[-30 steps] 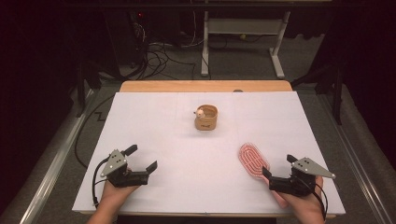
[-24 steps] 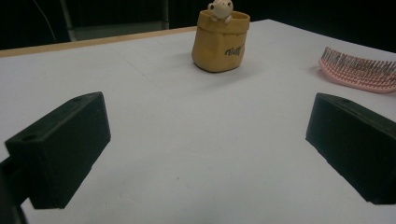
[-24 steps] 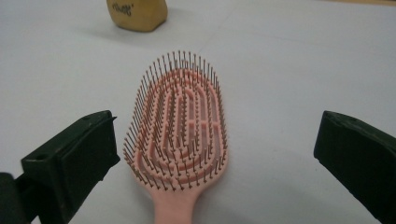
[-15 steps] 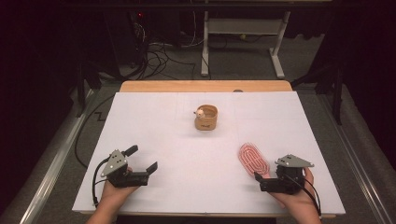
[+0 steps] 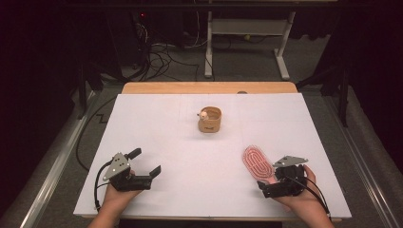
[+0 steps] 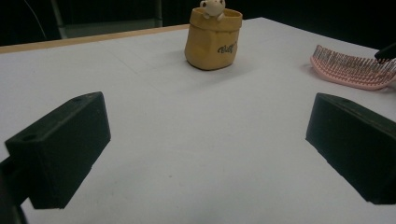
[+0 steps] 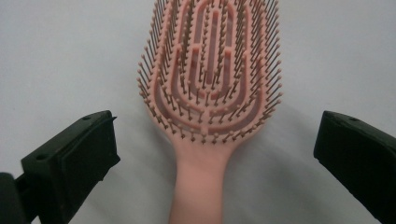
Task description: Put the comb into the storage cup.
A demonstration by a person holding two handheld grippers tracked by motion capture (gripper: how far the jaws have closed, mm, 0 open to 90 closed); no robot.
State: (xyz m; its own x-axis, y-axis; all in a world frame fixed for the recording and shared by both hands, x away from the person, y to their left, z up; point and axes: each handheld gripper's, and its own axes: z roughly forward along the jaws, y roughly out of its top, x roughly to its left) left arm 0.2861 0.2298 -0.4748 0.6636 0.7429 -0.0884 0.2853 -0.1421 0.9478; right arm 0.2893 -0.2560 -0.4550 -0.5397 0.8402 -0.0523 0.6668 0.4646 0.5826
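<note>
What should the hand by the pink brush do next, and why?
Probably lower and close the right hand-held gripper on the pink hairbrush handle. Its jaws stand open on either side of the handle, not touching it, and the brush lies flat, bristles up.

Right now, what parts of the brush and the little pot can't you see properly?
- Pink hairbrush: in the right gripper view, the handle's end is cut off by the bottom edge; in the high view, the right hand-held gripper covers the handle.
- Yellow pot: its writing is too blurred to read in the left gripper view and too small in the high view.
- Small figure in the pot: the top edge cuts off its head.
</note>
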